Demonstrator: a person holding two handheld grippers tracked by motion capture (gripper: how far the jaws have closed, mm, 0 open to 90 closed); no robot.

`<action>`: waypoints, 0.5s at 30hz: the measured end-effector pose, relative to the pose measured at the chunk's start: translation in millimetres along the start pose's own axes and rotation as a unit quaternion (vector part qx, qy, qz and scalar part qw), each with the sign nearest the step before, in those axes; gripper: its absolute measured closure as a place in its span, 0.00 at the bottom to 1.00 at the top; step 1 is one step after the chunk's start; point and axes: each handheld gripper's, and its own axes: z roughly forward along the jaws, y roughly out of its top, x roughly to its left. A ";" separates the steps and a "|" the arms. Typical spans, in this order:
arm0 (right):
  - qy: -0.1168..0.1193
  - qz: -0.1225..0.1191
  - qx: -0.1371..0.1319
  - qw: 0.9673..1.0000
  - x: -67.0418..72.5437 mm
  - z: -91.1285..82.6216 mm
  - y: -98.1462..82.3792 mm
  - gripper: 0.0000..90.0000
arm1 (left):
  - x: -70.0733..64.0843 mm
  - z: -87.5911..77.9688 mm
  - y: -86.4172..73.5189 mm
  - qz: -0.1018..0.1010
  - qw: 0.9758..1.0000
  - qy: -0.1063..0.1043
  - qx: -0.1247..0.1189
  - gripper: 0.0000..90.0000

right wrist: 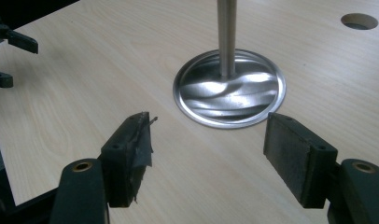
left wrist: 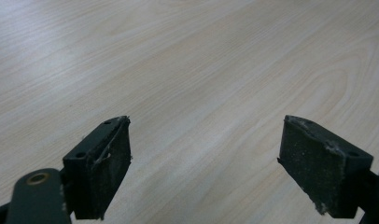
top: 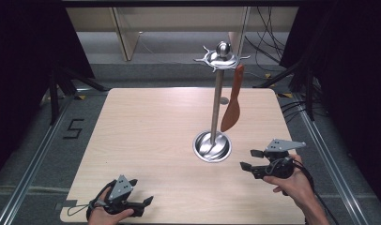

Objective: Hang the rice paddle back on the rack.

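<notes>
Spatula (top: 232, 102), orange, hanging from a hook on the steel utensil stand (top: 217, 89) at mid-table, right of the pole and well beyond both grippers. Nearest: left gripper (top: 146, 202), jaws apart, empty, low over bare table (left wrist: 187, 70). Next: right gripper (top: 250, 159), jaws apart, empty, facing the stand's dished base (right wrist: 229, 91), seen close in right gripper view. Judged step: approach; next, raise right gripper to the blade. High view shows the hook ring
</notes>
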 end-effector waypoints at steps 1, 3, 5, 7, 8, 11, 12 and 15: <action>-0.001 -0.012 0.001 1.000 -0.8 0.4 -0.2 0.37 | -1.3 0.5 -0.2 -0.011 1.000 -0.004 -0.006 0.18; 0.004 -0.002 0.003 1.000 1.9 2.6 -2.7 0.37 | 1.1 -0.4 0.2 0.004 1.000 -0.001 0.000 0.18; 0.006 0.001 0.008 1.000 2.8 4.5 -5.3 0.36 | 1.3 -0.4 0.2 0.005 1.000 -0.001 0.000 0.18; 0.009 -0.001 0.012 1.000 2.7 5.9 -7.7 0.36 | -0.6 0.0 -0.2 -0.006 1.000 -0.003 -0.003 0.18; 0.009 0.003 0.013 1.000 3.1 6.3 -8.8 0.36 | -1.4 0.7 -0.3 -0.010 1.000 -0.003 -0.006 0.18; 0.013 -0.005 0.011 1.000 2.6 9.5 -11.6 0.36 | 0.1 0.1 0.0 0.001 1.000 0.000 0.000 0.18; 0.009 -0.008 0.015 1.000 2.7 9.0 -11.9 0.36 | 0.1 0.0 0.0 0.001 1.000 0.001 0.001 0.18; 0.013 0.006 0.022 1.000 7.1 9.4 -13.6 0.36 | 0.1 0.2 -0.1 0.002 1.000 0.000 0.001 0.18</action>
